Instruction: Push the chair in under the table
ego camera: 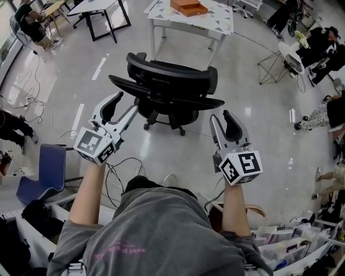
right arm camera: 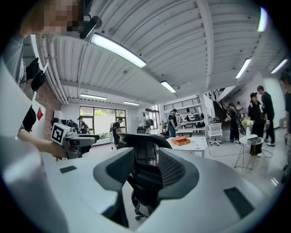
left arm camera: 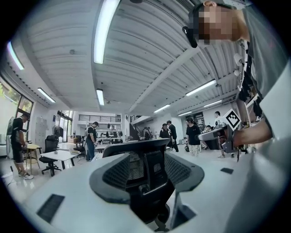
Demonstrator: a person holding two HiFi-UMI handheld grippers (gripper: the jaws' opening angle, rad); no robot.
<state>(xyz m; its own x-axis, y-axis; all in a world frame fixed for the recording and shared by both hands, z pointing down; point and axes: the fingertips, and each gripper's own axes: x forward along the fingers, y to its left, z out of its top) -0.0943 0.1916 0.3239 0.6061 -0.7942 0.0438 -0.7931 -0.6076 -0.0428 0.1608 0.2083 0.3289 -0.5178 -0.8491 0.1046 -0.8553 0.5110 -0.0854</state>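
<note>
A black office chair (ego camera: 170, 89) stands on the floor with its back toward me, just in front of a white table (ego camera: 215, 21). An orange box (ego camera: 188, 7) lies on that table. My left gripper (ego camera: 123, 105) is open, just short of the chair's left side, with nothing between its jaws. My right gripper (ego camera: 223, 119) is also open and empty, a little short of the chair's right side. In the left gripper view the chair's back (left arm camera: 145, 168) fills the gap between the pads. The right gripper view shows the chair (right arm camera: 148, 159) ahead and the table (right arm camera: 195, 144) beyond.
A blue chair (ego camera: 46, 172) stands at my left, and cables (ego camera: 116, 172) trail across the floor by my feet. A wire stand (ego camera: 272, 67) is right of the table. Bins (ego camera: 291, 242) sit at lower right. People stand round the room's edges.
</note>
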